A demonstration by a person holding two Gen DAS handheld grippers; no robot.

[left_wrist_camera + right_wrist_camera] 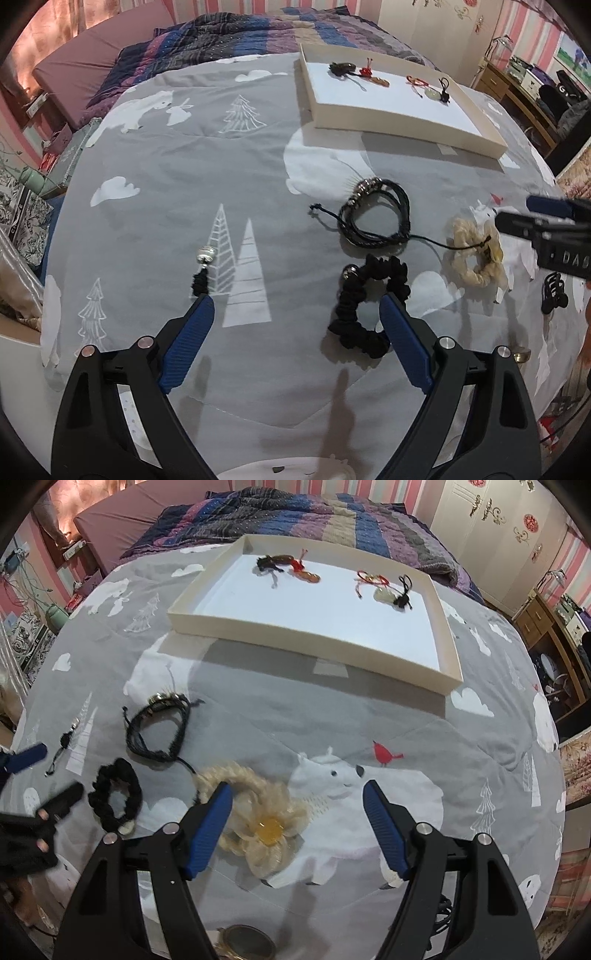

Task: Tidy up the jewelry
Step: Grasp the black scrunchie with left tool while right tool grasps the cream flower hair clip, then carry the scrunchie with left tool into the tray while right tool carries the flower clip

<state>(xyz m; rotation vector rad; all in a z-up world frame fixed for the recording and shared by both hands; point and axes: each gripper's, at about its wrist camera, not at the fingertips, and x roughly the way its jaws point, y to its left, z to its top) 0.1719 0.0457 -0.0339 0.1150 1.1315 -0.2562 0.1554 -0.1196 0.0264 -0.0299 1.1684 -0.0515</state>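
My left gripper (295, 306) hangs open over the grey quilt, nothing between its fingers. Its right finger overlaps a black scrunchie (364, 295), and its left fingertip covers the end of a small silver charm on a black tassel (204, 264). A black cord bracelet (376, 216) lies just beyond. My right gripper (298, 794) is open above a cream flower hair tie (264, 823), its left finger over the tie's loop. The white tray (452, 664) farther back holds a dark bracelet with red tassel (275, 563) and a red cord with pale pendant (380, 589).
A black hair claw (553, 297) lies at the right of the left wrist view. A round gold-rimmed piece (247, 945) sits under the right gripper's base. A striped blanket (295, 517) is bunched behind the tray. The bed's edge drops toward a wooden desk (550, 635) on the right.
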